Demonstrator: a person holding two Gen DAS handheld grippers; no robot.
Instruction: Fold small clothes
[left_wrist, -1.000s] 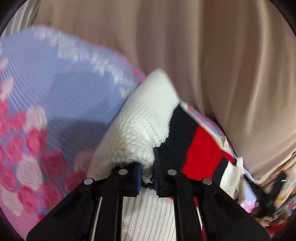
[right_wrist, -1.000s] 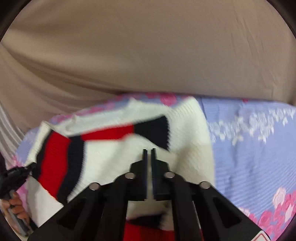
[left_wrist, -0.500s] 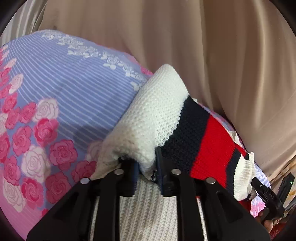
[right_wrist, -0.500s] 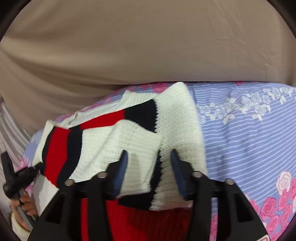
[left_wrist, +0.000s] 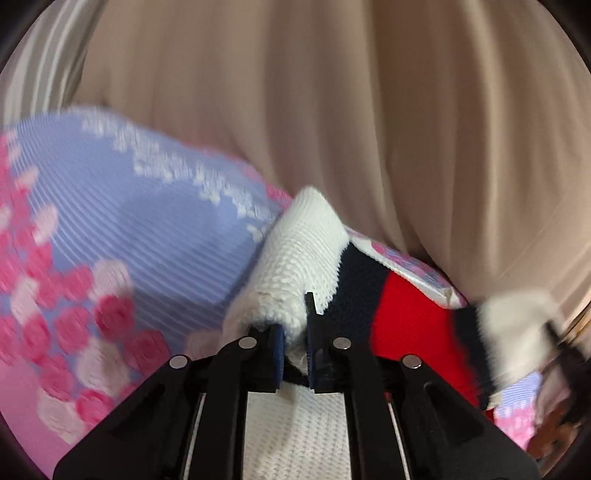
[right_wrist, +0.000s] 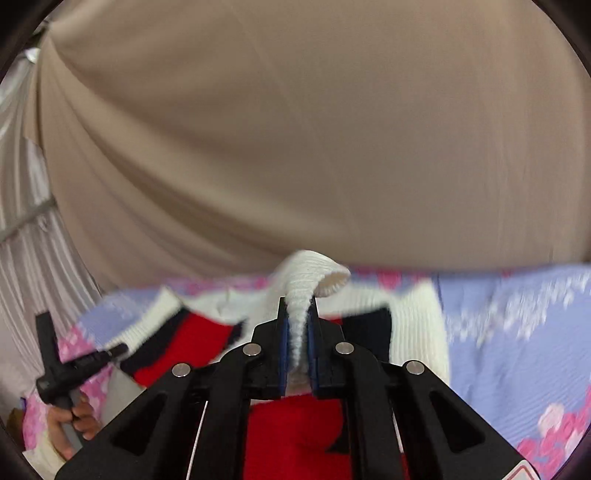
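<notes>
Two grippers, one sweater. Left gripper: jaws drawn nearly together, pinching a bunched white fold of the sweater; they have just been closing, knit between them. Right gripper: jaws have just been closing as well, now clamped on a narrow white ridge of the sweater, which rises between the blue pads and curls over in a rolled lip above the tips.

Sweater: white rib knit with navy and red bands. Left wrist view: the white fold stands up from the jaws, navy and red panels run off to the right, a white cuff-like end at far right is blurred. More white knit hangs below the fingers, toward the camera. Right wrist view: red knit hangs below the jaws; white, navy and red parts spread to either side behind the gripper.

Under the sweater, a bedsheet: lilac with fine stripes, pink and white roses, a band of small white flowers. Both views blurred by motion.

Behind, a beige curtain fills the upper half of each view.

Right wrist view, lower left: a hand grips the other gripper's black handle, low beside the sweater's left edge.
</notes>
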